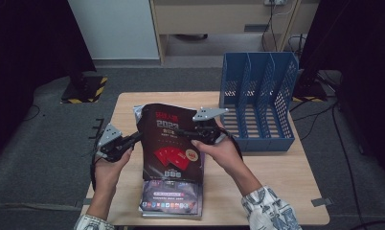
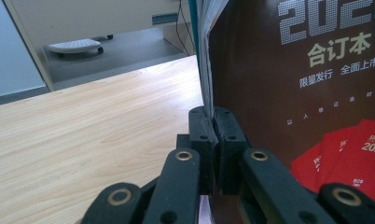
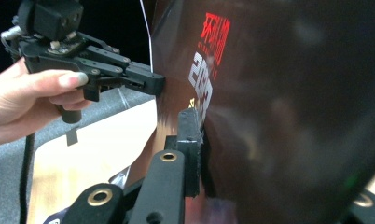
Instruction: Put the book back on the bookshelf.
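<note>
A wooden counter (image 1: 272, 163) carries a blue file rack (image 1: 259, 98) at its far right. Above its middle the dark magazine (image 1: 174, 139) is held raised, long axis running away from the person, cover up. The left tongs (image 1: 138, 139) clamp its left edge; the right tongs (image 1: 196, 136) pinch its right edge.

Lower magazine (image 1: 172, 199) mostly hidden under brown one (image 1: 174, 139)

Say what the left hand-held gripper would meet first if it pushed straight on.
The dark magazine already clamped in the left hand-held gripper; beyond its edge, probably bare table.
</note>
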The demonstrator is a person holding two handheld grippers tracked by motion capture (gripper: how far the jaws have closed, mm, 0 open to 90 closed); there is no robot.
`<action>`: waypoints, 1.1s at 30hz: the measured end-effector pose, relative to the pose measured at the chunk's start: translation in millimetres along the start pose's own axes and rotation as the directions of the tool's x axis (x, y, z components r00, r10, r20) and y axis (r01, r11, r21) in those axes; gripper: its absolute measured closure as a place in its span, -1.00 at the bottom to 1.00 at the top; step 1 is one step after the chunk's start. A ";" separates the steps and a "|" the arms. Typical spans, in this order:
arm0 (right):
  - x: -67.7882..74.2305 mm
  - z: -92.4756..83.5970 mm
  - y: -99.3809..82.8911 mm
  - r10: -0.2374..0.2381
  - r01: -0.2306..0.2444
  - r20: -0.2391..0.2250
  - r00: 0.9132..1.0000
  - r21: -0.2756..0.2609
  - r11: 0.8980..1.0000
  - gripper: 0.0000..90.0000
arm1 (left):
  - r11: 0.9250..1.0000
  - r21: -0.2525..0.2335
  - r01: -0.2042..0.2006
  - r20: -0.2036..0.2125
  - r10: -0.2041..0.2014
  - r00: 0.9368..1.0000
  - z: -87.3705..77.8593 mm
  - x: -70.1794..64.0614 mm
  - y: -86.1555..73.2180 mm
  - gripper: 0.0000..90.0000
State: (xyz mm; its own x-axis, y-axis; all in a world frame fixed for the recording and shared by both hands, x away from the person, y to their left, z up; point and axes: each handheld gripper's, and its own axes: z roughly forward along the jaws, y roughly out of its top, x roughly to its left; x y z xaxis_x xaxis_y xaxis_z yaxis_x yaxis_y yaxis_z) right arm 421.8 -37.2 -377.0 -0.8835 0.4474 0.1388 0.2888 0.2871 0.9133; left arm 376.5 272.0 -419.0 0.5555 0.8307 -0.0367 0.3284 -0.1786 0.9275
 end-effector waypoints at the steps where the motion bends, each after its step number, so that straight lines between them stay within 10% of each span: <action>1: 0.2 -0.5 1.2 -0.006 0.006 -0.003 1.000 0.000 1.000 0.82 | 1.000 -0.001 -0.001 -0.001 0.001 1.000 -0.1 0.0 0.5 0.94; 33: 2.2 -3.1 20.8 -0.058 0.059 0.011 0.998 -0.041 0.997 0.89 | 0.998 -0.064 -0.015 -0.033 0.013 0.999 -8.2 -2.7 11.9 0.94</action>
State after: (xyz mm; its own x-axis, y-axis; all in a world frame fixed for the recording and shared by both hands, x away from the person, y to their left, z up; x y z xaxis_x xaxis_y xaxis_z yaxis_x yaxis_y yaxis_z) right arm 424.6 -32.9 -356.6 -0.8946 0.4395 0.0811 0.2213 0.2779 0.9348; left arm 372.7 272.0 -404.8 0.5338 0.8455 -0.0125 0.2707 -0.1569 0.9498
